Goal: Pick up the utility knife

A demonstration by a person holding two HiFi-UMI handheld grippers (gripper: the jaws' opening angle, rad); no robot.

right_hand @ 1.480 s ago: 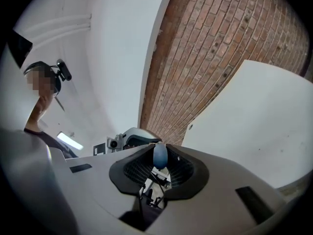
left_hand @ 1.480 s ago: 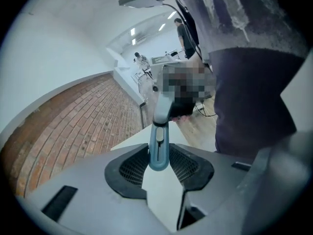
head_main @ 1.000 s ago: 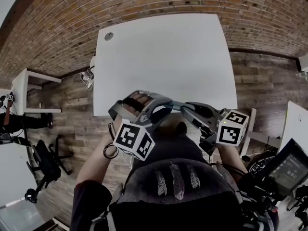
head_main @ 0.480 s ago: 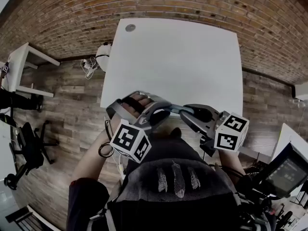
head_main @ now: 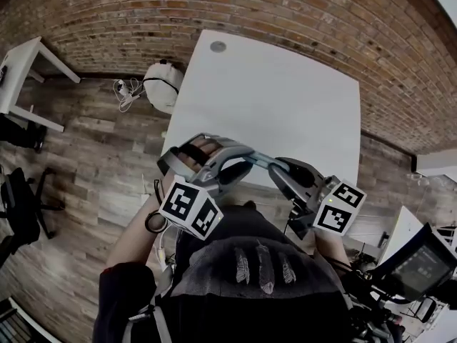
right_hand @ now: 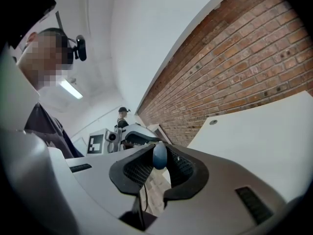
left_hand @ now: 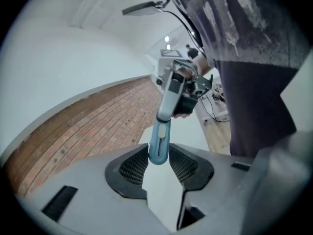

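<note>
Utility knife (left_hand: 165, 99) is clamped at both ends by left gripper (left_hand: 159, 154) and right gripper (right_hand: 160, 161); its long axis is laid straight ahead of each.

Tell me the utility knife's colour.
Slim plastic utility knife: teal-blue, pale grey slider; clearest in left gripper view.

The head view looks steeply down, with the white table (head_main: 285, 98) and brick wall (head_main: 214, 6) at twelve o'clock. The gripper views sit close behind their jaws, facing each other and sharing both.
</note>
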